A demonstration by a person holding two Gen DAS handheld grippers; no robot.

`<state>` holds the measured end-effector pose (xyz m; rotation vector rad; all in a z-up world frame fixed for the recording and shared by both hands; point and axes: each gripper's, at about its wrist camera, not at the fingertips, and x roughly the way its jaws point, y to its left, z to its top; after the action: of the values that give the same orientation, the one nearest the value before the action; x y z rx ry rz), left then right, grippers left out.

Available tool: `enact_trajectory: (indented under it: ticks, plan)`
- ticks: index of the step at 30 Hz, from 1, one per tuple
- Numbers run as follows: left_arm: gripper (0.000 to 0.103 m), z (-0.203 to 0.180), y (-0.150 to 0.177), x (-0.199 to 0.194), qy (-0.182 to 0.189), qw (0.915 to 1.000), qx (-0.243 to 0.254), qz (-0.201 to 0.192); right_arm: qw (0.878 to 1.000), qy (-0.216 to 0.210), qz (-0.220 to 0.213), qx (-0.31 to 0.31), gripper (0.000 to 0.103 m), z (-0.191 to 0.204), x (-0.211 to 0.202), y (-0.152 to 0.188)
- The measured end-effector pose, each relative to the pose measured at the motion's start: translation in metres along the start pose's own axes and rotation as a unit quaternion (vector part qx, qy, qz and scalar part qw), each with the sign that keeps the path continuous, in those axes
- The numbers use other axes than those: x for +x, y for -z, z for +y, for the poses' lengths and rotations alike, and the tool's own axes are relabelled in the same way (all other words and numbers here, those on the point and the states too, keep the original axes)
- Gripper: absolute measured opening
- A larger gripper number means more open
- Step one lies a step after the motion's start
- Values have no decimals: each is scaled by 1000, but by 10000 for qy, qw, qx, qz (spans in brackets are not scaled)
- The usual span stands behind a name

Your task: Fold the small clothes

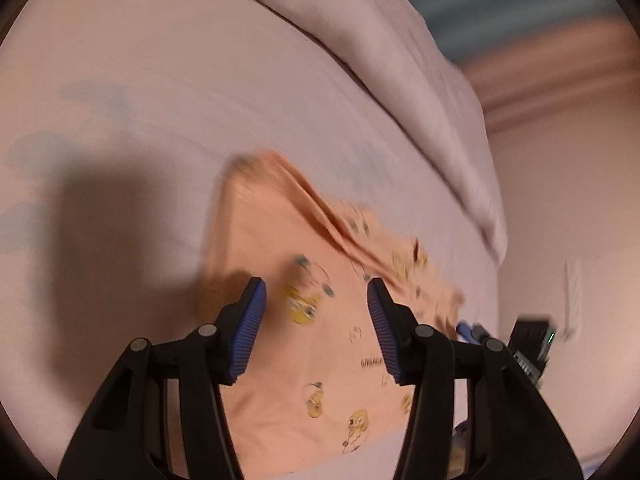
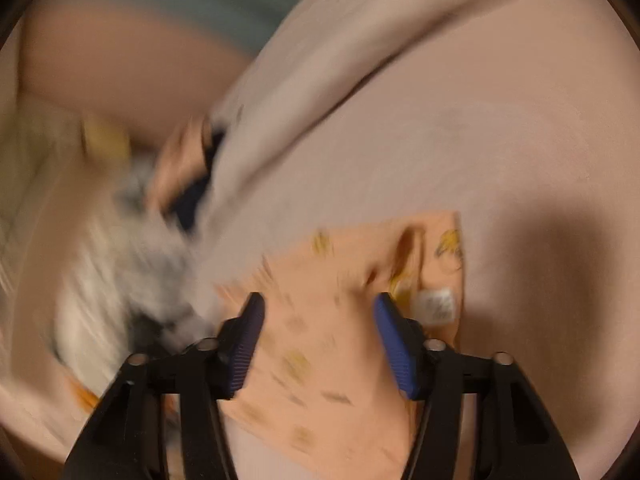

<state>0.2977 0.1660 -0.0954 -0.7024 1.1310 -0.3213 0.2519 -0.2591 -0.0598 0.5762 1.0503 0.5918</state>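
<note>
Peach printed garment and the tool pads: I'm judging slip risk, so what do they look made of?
Peach garment: soft matte knit, probably cotton; it creases and drapes limply. Left tool pads: blue ribbed rubber or soft plastic, judging by the fine ridges; uncertain.

Both wrist cameras look down, close, over open blue fingers at one peach garment point(image 1: 320, 320) point(image 2: 340, 340) on a bed point(image 1: 140, 100); the right view is blurred, bedding at 12 o'clock.

Peach garment point(image 1: 304, 320) with yellow cartoon prints; pale pink sheet point(image 1: 160, 100); blue gripper pads point(image 1: 248, 328).
</note>
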Motion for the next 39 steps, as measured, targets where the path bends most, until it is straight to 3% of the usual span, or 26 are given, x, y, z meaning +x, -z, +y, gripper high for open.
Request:
enact_trajectory:
  ticks: [2,4,8,11,13,15,18,22,26,30,32,33,34,36,39]
  plan:
    - [51,-12,3,18,-147,9994,267,174,9994,134,259,-194,26,9,16,4]
    - [50,-18,0,36,-288,9983,399,315,9966,536,459,-422,20,14,30,3]
    - [50,-21,-26,60,-540,9974,374,312,9895,1081,644,-712,20,21,51,-17]
    - [51,-16,-45,56,-291,9995,-121,-87,9886,1388,184,-549,20,21,61,-51]
    - [51,-8,-49,43,-110,9982,-460,-369,9903,1317,-322,-289,20,14,53,-68]
    - [51,-2,-47,33,-102,9978,-501,-432,9892,1323,-605,-192,20,14,39,-72]
    - [51,4,-35,19,-285,9982,-267,-460,9859,1322,-889,-518,20,19,12,-56]
    - [51,11,-8,9,-439,9986,47,-285,9844,1478,-486,-820,20,12,3,-28]
    - [52,17,30,2,-605,9972,421,-105,9685,2125,-40,-1300,20,13,12,6]
    - [55,26,67,-14,-705,9953,651,-129,9662,2297,13,-1171,20,-1,-5,31]
    - [54,37,83,-20,-738,9956,583,-19,9688,2253,-21,-1033,21,-7,-20,41]
    - [55,42,89,-27,-674,9964,499,-76,9684,2297,-15,-969,28,-9,-24,43]
    - [55,45,91,-32,-652,9969,423,-123,9660,2431,1,-879,42,-12,-31,47]
    - [55,53,100,-44,-543,9981,170,-242,9668,2462,-22,-686,45,-18,-43,52]
    - [55,57,112,-49,-429,9987,1,-264,9785,2033,-169,-317,45,-26,-63,64]
